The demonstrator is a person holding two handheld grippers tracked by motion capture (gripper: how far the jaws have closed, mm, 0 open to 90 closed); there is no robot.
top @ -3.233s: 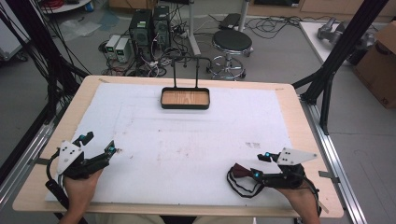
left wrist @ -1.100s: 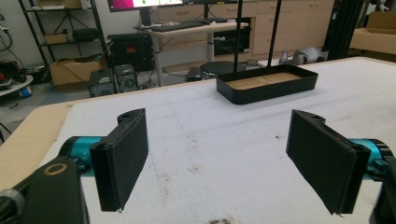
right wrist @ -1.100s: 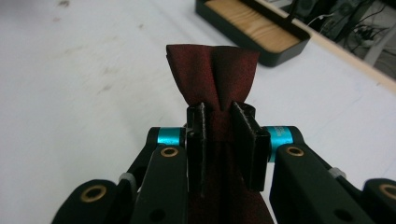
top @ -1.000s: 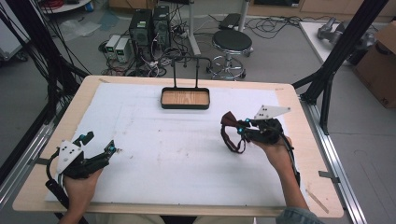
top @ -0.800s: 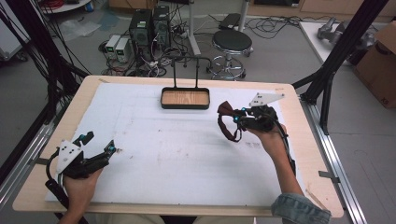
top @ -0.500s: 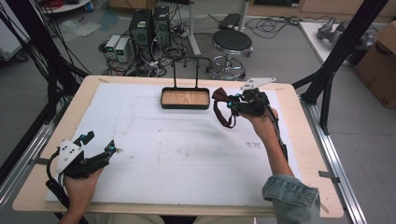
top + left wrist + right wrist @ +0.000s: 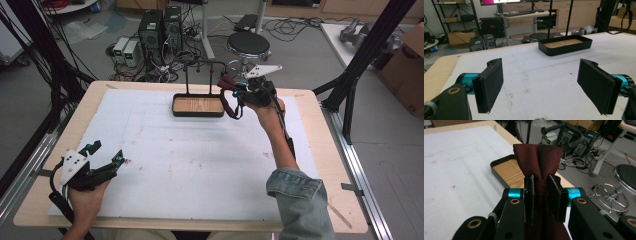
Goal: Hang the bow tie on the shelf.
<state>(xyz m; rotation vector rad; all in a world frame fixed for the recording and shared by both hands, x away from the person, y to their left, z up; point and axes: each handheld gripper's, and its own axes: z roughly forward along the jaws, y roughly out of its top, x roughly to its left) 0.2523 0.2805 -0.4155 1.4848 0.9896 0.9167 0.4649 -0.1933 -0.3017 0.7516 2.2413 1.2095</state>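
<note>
Step, as judged: carrying. Right gripper (image 7: 541, 195), fingers clamped on dark red cloth (image 7: 537, 157), beside tray (image 7: 198, 106); next, hanging it on the rack (image 7: 205, 65) or lowering it in. Left gripper (image 7: 544, 85): fingers wide apart, empty, low over bench (image 7: 200, 165).

Left tongs (image 7: 544, 85): two flat black padded jaws on teal collars, black links with a brass-ringed pivot, and a grey three-cornered plate on top. Right tongs (image 7: 545, 195): the same black jaws, teal collars, brass-ringed pivots and grey plate, with a black cable along the forearm. A rolled denim sleeve (image 7: 300, 200) covers the right arm.
</note>
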